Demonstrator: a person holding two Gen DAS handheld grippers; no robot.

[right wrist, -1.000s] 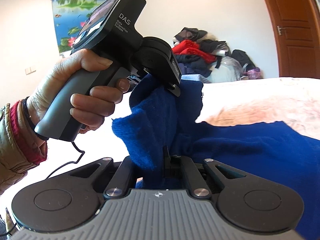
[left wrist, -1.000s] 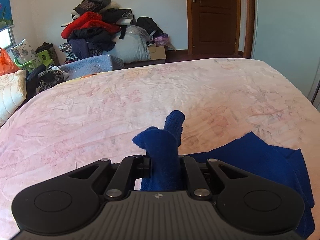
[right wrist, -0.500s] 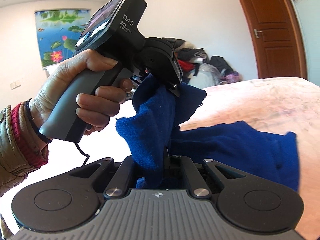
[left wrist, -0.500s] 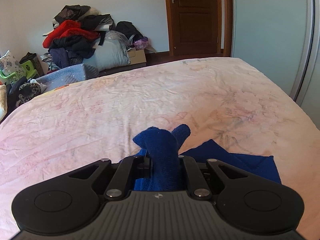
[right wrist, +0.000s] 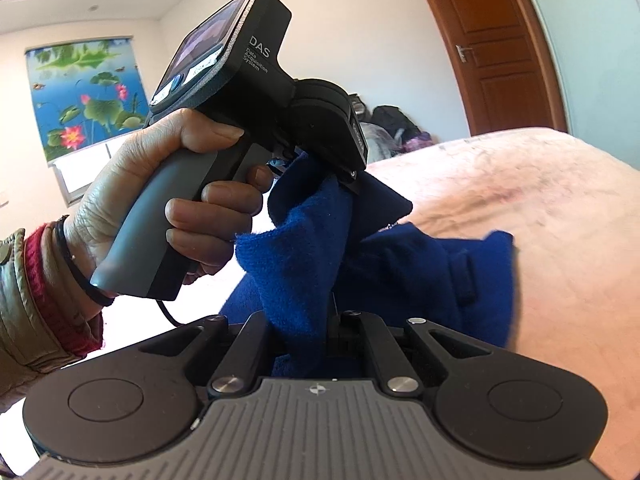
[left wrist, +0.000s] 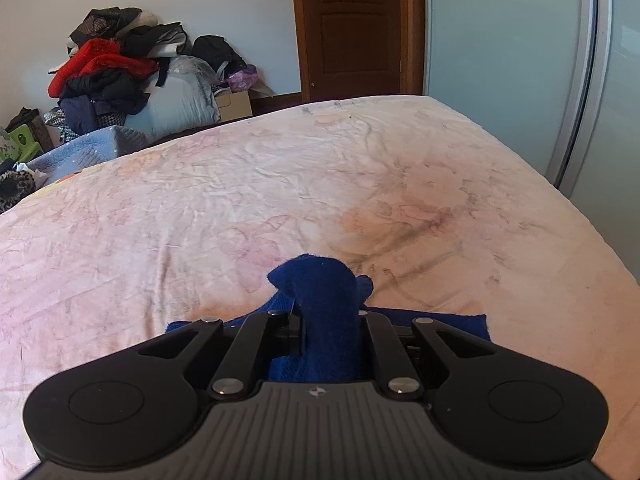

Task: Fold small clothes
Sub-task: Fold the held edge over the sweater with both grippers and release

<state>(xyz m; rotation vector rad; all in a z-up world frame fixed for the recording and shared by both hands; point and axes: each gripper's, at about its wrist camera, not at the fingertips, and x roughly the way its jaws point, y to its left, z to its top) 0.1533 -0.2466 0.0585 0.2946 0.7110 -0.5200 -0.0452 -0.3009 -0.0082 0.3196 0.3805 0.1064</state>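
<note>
A small dark blue knit garment (left wrist: 328, 312) is bunched between the fingers of my left gripper (left wrist: 328, 328), which is shut on it just above the pink bedsheet (left wrist: 280, 192). Its flat part pokes out to the right (left wrist: 460, 324). In the right wrist view the same blue garment (right wrist: 400, 264) hangs between both tools. My right gripper (right wrist: 316, 328) is shut on one edge. The left gripper (right wrist: 320, 160), held by a hand (right wrist: 160, 200), pinches the other edge up and to the left. The fingertips are hidden by cloth.
A heap of clothes and bags (left wrist: 128, 80) lies beyond the bed's far left edge. A wooden door (left wrist: 352, 28) and a pale sliding wardrobe (left wrist: 520, 60) stand at the back right. The bed edge (left wrist: 580, 216) curves down the right side.
Both grippers have carried the blue garment across the bed. Its spread part has drawn in, so less cloth shows at the right in the left wrist view. Both stay shut.
</note>
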